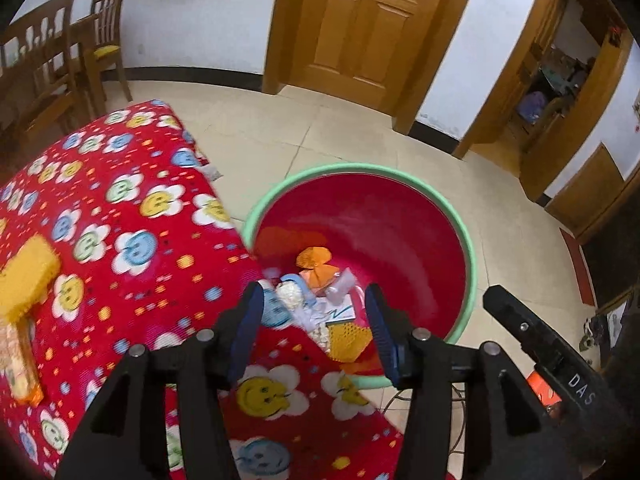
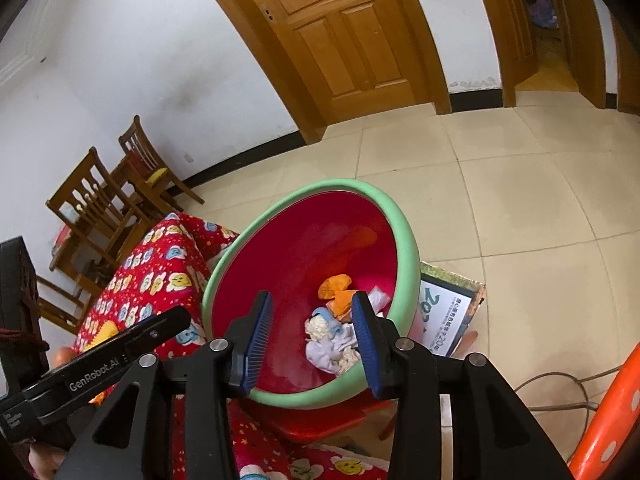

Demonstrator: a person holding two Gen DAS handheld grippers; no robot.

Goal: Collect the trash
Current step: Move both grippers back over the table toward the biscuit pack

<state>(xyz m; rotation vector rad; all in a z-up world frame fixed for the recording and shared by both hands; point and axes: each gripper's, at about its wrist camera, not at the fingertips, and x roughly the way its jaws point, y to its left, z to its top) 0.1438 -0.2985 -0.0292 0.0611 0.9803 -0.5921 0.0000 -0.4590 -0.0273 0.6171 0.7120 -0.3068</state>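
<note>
Two parted tools [image 1: 314, 320] [image 2: 312, 332] over littered basin [image 1: 460, 224].

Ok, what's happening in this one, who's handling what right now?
A person holding two handheld grippers is collecting trash into a red basin with a green rim beside a table with a red flowered cloth. Both the left gripper and the right gripper are poised over the basin with jaws open and nothing between them. Crumpled scraps and orange pieces already lie inside. A yellow item sits on the cloth, not yet collected.
</note>
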